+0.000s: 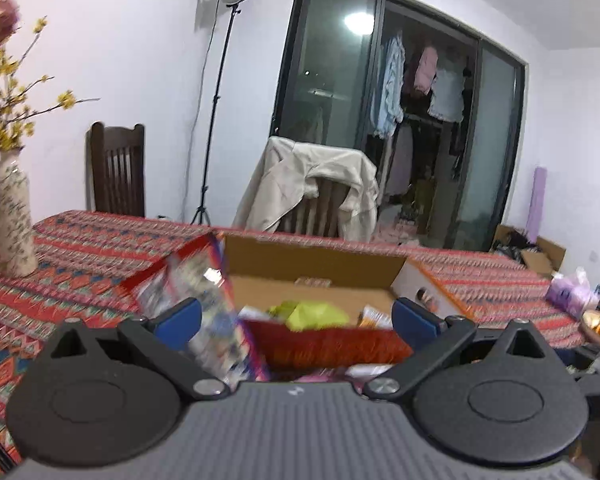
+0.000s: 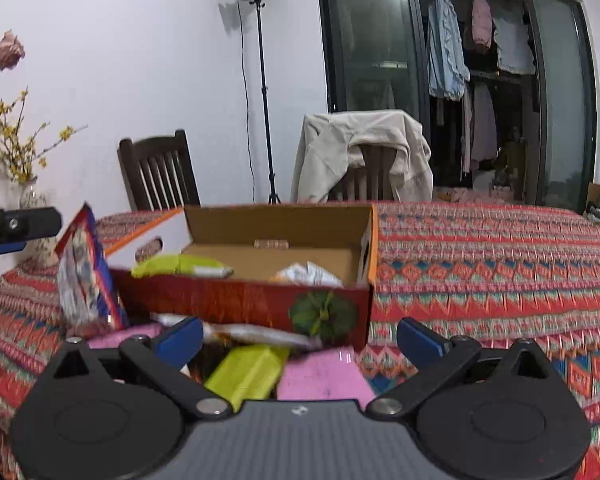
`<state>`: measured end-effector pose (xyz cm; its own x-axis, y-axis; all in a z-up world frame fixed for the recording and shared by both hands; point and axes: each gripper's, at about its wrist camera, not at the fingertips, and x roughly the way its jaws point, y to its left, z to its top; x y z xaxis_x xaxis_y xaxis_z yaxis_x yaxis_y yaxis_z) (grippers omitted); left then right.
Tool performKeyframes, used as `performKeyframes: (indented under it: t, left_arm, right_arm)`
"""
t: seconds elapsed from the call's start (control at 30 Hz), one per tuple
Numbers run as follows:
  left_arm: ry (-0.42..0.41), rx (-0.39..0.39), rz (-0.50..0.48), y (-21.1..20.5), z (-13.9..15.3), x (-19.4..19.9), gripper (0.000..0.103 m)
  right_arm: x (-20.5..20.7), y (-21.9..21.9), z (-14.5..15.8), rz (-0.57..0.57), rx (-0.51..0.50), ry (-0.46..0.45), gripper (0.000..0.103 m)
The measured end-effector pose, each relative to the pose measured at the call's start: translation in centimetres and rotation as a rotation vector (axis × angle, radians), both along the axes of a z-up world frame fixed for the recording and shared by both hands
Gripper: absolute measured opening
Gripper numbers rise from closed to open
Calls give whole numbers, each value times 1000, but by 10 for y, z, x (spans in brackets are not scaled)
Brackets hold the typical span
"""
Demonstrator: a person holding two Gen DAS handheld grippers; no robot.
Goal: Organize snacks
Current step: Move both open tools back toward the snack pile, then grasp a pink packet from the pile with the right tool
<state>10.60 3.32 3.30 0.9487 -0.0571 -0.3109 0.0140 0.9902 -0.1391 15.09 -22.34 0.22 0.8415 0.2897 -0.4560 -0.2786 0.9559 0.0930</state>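
Note:
An open cardboard box (image 2: 240,302) with a red printed front stands on the patterned table. Inside lie a yellow-green packet (image 2: 180,266) and a white-orange packet (image 2: 308,274). A red-blue snack bag (image 2: 86,276) leans upright against the box's left end; it also shows in the left wrist view (image 1: 204,300), blurred. My left gripper (image 1: 296,320) is open, just before the box (image 1: 324,344), with the bag by its left finger. My right gripper (image 2: 300,340) is open above a yellow-green packet (image 2: 248,372), a pink packet (image 2: 324,376) and a pale wrapper (image 2: 256,334) in front of the box.
A tall vase (image 1: 12,216) with yellow flowers stands at the table's left. Two wooden chairs stand behind the table, one draped with a beige jacket (image 1: 312,184). A light stand (image 1: 216,120) is by the wall. A purple bag (image 1: 568,292) lies at the table's right end.

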Motion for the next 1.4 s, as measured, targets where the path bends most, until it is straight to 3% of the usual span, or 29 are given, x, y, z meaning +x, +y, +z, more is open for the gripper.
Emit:
performKeyframes:
  t: [0.27,0.67,1.07,1.17,1.27,1.4]
  left_arm:
    - [82,19,23,10,-36,-9,103]
    - [99,-27,45,20,-44,-6,103]
    - [123,-64,52,26,-47,-2,103]
    - [128,-66,51,26,-48,-1,103]
    - [136,-71,51,27,-48,0,103]
    - [146,-86,48,29,-49,2,103]
  right_arm:
    - [-17,-8,-21,-12,-14,59,103]
    - [-25,-12,-21,-12,-32,65,103]
    - [2,9,-19,-18,-259,78,103]
    - [13,18,-23,-3,-289,90,100]
    - [27,21,-29,-9,-299,113,92]
    - [39,18,-37,2,-248,143,80]
